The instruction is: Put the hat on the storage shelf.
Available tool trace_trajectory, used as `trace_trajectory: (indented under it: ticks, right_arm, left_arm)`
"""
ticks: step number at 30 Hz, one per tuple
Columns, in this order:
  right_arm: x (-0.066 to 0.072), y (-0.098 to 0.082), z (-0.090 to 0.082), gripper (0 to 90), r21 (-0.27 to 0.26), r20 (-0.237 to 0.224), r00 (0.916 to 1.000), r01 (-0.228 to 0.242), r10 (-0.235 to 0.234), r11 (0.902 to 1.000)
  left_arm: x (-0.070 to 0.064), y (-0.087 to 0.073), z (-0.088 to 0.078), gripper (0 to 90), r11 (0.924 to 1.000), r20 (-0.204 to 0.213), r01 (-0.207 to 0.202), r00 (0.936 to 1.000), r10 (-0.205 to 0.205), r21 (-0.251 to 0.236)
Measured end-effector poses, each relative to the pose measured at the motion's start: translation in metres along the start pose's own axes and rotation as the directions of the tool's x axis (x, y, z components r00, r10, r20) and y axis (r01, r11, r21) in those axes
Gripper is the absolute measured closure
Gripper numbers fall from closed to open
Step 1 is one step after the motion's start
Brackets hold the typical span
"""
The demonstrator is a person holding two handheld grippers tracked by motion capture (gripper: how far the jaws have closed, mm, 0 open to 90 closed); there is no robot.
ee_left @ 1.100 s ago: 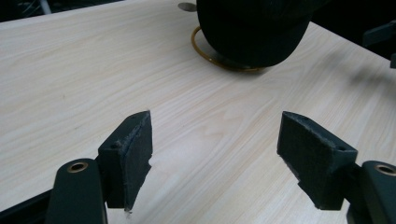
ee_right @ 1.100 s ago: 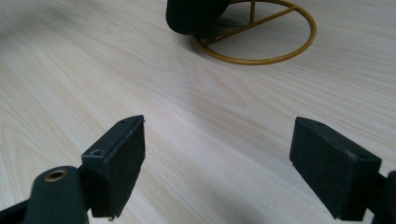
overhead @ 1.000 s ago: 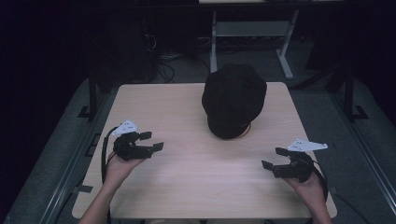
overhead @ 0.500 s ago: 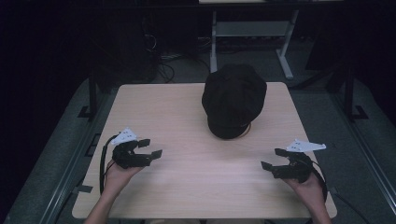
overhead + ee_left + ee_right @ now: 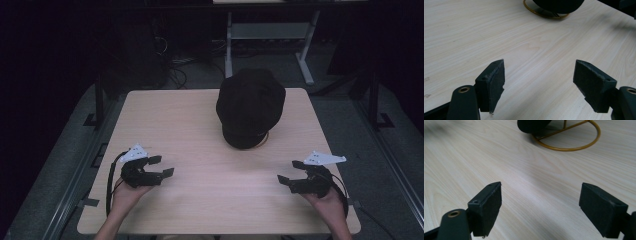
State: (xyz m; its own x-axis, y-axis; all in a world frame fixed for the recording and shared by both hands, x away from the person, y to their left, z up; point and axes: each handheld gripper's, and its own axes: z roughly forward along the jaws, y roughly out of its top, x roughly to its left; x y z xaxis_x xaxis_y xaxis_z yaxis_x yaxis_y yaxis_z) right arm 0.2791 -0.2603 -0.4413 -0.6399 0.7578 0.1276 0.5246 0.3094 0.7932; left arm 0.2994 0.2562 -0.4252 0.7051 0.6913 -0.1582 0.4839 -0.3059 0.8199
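Note:
A black cap (image 5: 250, 106) rests on a gold wire stand (image 5: 569, 141) at the far middle of the light wooden table (image 5: 190, 125). The stand's ring base (image 5: 544, 13) peeks out under the cap. My left gripper (image 5: 161, 166) hovers low over the table's near left, jaws wide apart and empty (image 5: 539, 82). At the near right my right gripper (image 5: 291, 172) is open too, with nothing between its jaws (image 5: 540, 207). Both point inward toward the table's middle, well short of the cap.
The table's near edge (image 5: 215, 231) runs just under both hands. A metal desk frame (image 5: 270, 35) and cables (image 5: 175, 60) lie on the dark floor beyond the far edge. Black bars (image 5: 99, 100) flank the table's sides.
My left gripper has drawn back toward the near edge and slightly left. The right gripper has barely shifted. Both stay open.

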Motion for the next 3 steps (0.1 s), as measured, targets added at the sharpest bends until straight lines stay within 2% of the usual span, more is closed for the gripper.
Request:
trace_trajectory:
  ticks: [3]
  right_arm:
    - [0.0025,0.0015,0.0019,18.1,0.0,-0.009,0.9999,0.013,-0.013,0.9999]
  left_arm:
    - [-0.0018,-0.0018,0.0021,25.2,0.9999,-0.01,-0.006,0.9999,0.006,0.013]
